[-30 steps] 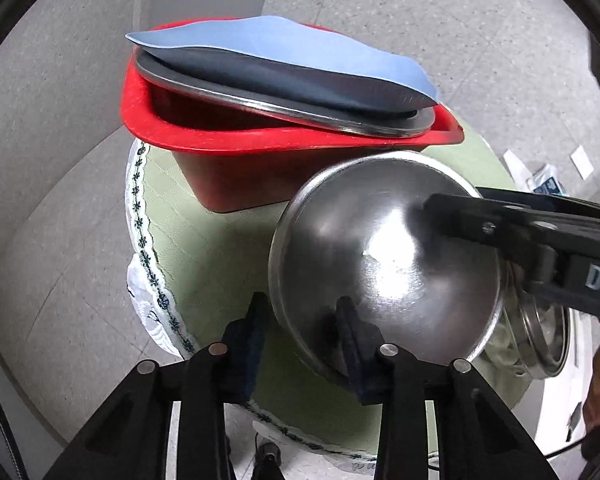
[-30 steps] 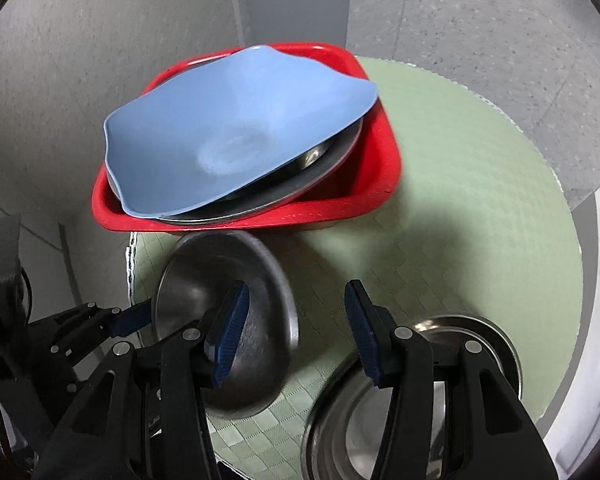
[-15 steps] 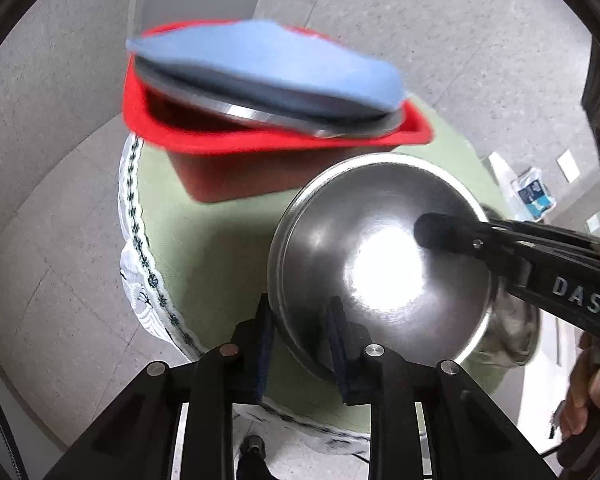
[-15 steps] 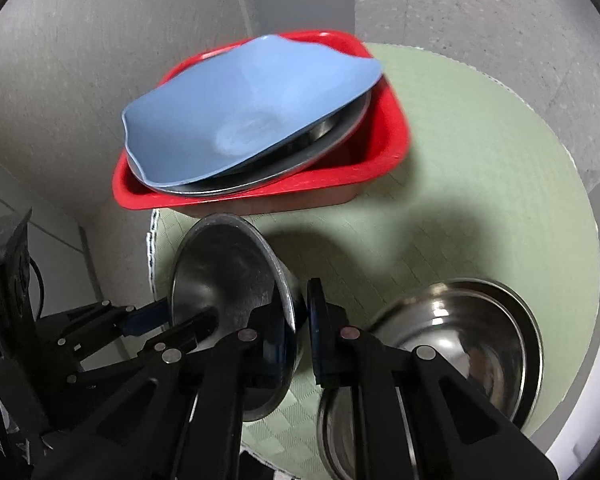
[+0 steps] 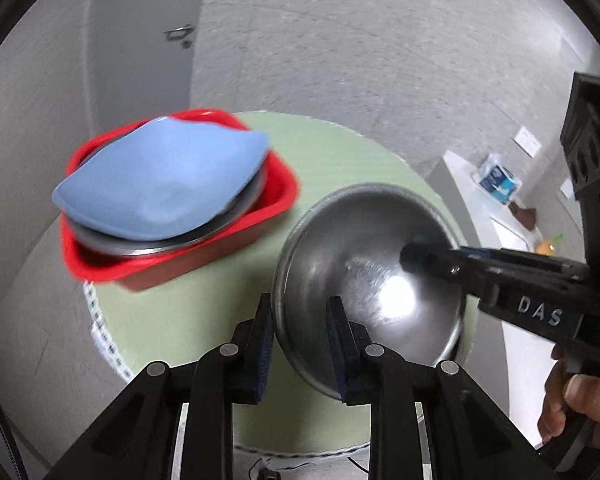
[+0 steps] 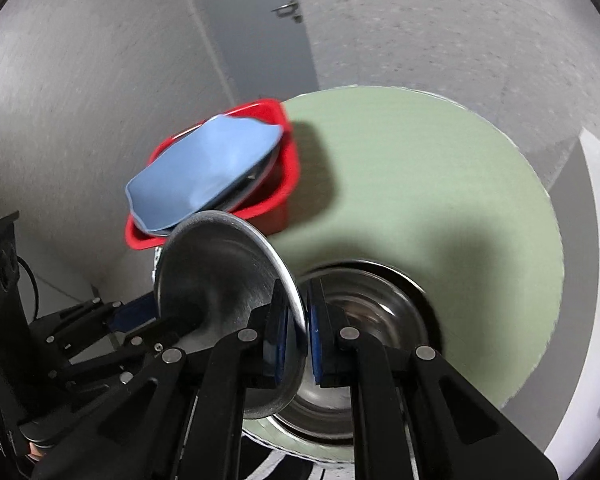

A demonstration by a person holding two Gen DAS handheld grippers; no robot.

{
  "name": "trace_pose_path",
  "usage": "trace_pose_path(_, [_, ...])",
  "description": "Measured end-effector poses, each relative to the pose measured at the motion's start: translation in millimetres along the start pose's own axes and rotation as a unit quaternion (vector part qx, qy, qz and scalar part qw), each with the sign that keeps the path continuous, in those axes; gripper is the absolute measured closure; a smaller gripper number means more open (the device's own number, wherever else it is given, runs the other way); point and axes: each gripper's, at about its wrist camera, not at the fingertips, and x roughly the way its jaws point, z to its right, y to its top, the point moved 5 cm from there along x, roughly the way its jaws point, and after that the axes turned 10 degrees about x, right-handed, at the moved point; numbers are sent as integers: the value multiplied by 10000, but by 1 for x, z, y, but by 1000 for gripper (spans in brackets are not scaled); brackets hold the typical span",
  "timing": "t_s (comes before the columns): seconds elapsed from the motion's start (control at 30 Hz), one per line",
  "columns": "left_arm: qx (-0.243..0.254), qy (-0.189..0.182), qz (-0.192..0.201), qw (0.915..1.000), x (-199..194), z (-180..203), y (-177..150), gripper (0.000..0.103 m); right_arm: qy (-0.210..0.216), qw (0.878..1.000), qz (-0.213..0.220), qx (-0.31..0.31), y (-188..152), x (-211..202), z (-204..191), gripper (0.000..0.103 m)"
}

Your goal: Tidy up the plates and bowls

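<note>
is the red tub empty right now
No, the red tub holds a steel plate with a blue plate lying on top of it.

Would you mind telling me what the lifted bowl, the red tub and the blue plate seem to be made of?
Lifted bowl: metal, probably stainless steel; brushed surface, bright glare spot.
Red tub: likely plastic; uniform saturated colour, soft moulded rim.
Blue plate: matte, wavy-edged, possibly plastic or melamine; blur leaves it open.

Steel bowl [image 5: 364, 276] lifted off green table [image 6: 440, 184]; right claw [image 6: 296, 330] closed on rim since earlier.
</note>
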Motion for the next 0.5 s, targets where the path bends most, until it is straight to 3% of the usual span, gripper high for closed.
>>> trace_pose_path(0.5, [536,-21,-495,9973,50,43,19,82,60,9955,104,938,-14,-4,67,94])
